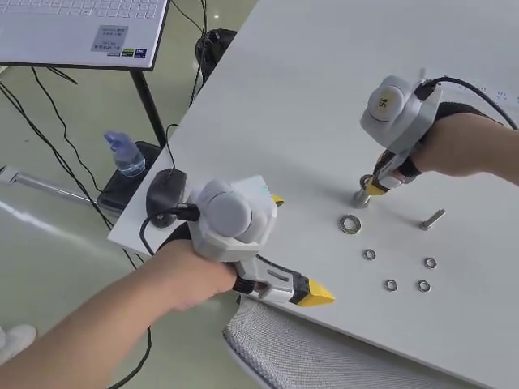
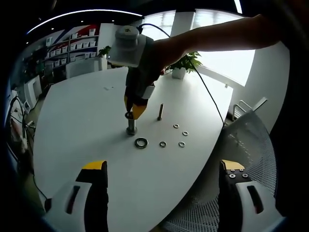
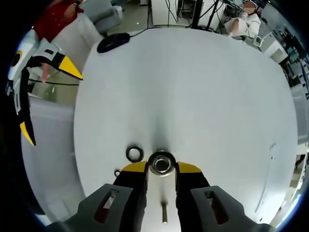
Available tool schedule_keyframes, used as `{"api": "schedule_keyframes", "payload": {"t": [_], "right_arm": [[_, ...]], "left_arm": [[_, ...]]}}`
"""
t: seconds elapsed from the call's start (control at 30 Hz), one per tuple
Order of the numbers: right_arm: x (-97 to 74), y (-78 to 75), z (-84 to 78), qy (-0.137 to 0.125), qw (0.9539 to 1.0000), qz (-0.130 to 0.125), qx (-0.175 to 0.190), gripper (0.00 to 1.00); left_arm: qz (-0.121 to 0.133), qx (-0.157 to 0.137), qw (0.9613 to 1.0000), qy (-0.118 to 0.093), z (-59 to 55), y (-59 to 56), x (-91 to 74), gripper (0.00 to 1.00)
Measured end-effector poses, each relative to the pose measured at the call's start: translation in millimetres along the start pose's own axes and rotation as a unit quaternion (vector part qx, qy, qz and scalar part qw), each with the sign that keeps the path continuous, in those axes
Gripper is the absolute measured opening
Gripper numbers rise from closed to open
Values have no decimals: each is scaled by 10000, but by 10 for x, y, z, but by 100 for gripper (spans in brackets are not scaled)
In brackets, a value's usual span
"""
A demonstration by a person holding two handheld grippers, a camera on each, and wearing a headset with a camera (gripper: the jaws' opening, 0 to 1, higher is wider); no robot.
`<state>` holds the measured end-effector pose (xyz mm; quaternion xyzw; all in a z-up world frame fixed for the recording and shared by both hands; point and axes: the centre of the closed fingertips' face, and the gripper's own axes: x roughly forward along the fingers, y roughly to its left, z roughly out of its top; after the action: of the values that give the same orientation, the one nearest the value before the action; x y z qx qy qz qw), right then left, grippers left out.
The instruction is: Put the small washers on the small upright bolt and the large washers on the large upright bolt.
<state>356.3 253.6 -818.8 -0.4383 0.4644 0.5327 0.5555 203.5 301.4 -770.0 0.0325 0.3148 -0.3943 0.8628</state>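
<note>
The right claw (image 3: 161, 167) is closed to a narrow gap on a large washer (image 3: 153, 159). It pinches the rim between both yellow tips, right at the top of the large bolt (image 2: 131, 128), which stands upright on the surface (image 1: 268, 97). The step in hand looks to be threading this washer. It probably goes best with the ring held level and its hole centred on the bolt's tip, the tips parting only once the bolt shows through the hole. A straight lift afterwards should avoid knocking the bolt over. The left claw (image 2: 162, 166) hangs wide open with nothing in it, near the surface's edge and well apart from the work. Just beside the large bolt lies a second large washer (image 1: 350, 224). Four small washers (image 1: 391, 285) are scattered a little further out, and the small bolt (image 1: 432, 219) is near them, looking upright in the left gripper view. The surface is white, smooth and oval. A black mouse (image 1: 165, 188) sits at its corner; beyond are a laptop (image 1: 81, 28), a spray bottle (image 1: 123, 154) and a mesh chair (image 1: 276, 348).
</note>
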Motion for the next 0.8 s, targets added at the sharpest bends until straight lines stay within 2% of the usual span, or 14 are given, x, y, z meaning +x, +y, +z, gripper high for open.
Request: {"api": "schedule_keyframes", "payload": {"t": [0.4, 0.5, 0.8], "right_arm": [[94, 58, -42, 29, 10000, 9, 48, 21], [145, 47, -63, 30, 10000, 2, 47, 21], [252, 25, -87, 49, 9999, 31, 82, 21]], "left_arm": [[20, 11, 10000, 3, -22, 13, -22, 93], [23, -28, 10000, -42, 0, 21, -27, 93], [0, -20, 10000, 4, -12, 28, -26, 91]]}}
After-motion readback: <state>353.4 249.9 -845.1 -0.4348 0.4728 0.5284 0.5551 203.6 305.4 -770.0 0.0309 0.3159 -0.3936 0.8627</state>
